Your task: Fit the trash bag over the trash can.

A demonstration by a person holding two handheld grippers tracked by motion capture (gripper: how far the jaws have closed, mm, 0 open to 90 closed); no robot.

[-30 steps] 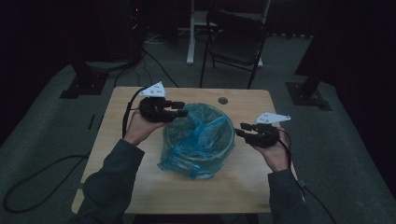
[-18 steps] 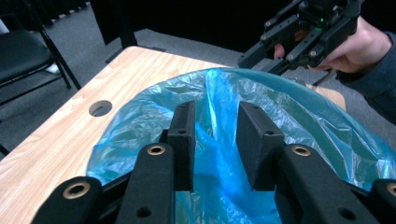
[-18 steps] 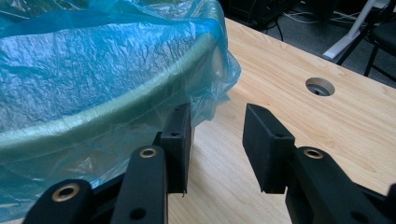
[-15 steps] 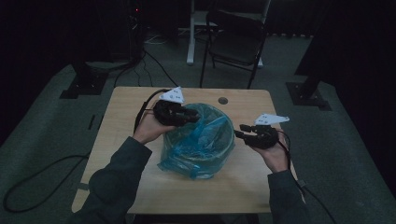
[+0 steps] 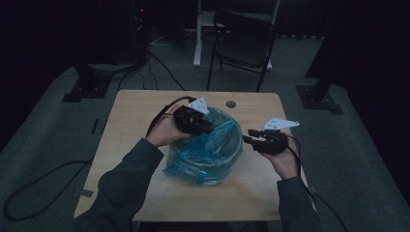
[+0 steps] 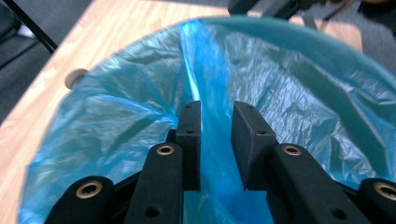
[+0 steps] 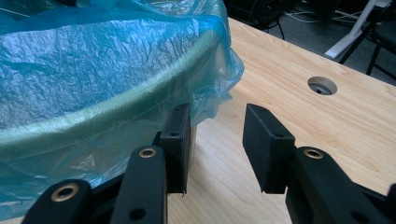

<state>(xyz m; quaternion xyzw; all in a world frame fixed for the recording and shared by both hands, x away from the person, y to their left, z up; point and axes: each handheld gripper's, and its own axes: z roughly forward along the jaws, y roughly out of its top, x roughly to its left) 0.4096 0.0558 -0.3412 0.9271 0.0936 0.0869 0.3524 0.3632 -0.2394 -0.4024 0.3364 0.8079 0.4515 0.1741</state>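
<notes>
Standing on a pale wooden table (image 5: 130, 121) with a round cable hole (image 5: 230, 104) near its far edge is a round bin (image 5: 227, 157), lined with a thin, crinkled blue plastic bag (image 5: 203, 152) whose edge drapes over the rim and bunches on the tabletop at the near side.

Left gripper (image 6: 215, 135): positioned above the far-left rim of the bin, pointing in over the opening. Its jaws have just been closing and now stand narrow, with a raised fold of the bag between them. The pads lie close against the fold on both sides; whether they pinch it cannot be told for certain. The left hand (image 5: 164, 131) grips the tool from behind, the forearm in a dark sleeve coming in from the lower left.

Right gripper (image 7: 218, 140): held low at the right side of the bin, pointing toward it. Its jaws stand wide apart with nothing between them but bare tabletop. One pad (image 7: 180, 140) rests just beside the bag-covered rim, touching or nearly touching the plastic. The right hand (image 5: 285, 157) holds the tool level, wrist over the table's right edge.

A folding chair (image 5: 244, 41) stands beyond the table.
</notes>
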